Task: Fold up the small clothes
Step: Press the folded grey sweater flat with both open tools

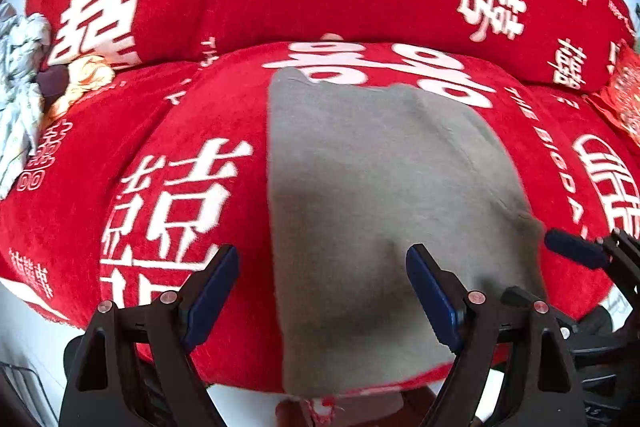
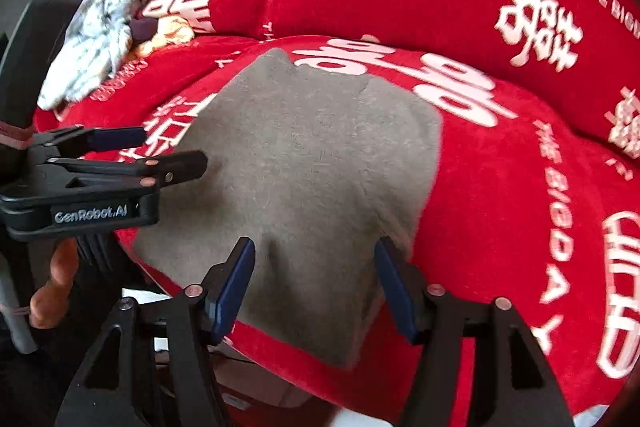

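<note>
**Grey garment dead ahead of both tongs, long axis running away from the near edge**

- Grey garment (image 1: 384, 195) lies flat on the red blanket (image 1: 168, 131) covering a cushion-like seat. Its near hem hangs at, or slightly over, the seat's front edge; its far end, with a small notch, points toward the back cushion.
- Long axis: near edge to back cushion, roughly in line with both cameras. It looks already folded to a narrow panel, so my read is that the next fold goes across that axis, near hem carried to the far end.
- Left tongs (image 1: 322, 291): spread, nothing between the pads. The garment's left edge runs up between the two fingers, so the left finger is over the blanket and the right finger over the grey cloth. Touching or hovering: cannot tell.
- Right tongs (image 2: 314, 283): spread, holding nothing, both fingers over the garment's near right part, just short of its right edge.
- In the right view the left tongs (image 2: 160, 155) come in from the side, level with the garment's left edge.
- Nearer one: about even. Each sits at its own near corner.
- Risk, as a guess: soft blanket pile may get pinched along with the hem.
- Patterned clothes pile (image 2: 96, 27) sits at the far left corner, well apart.
</note>
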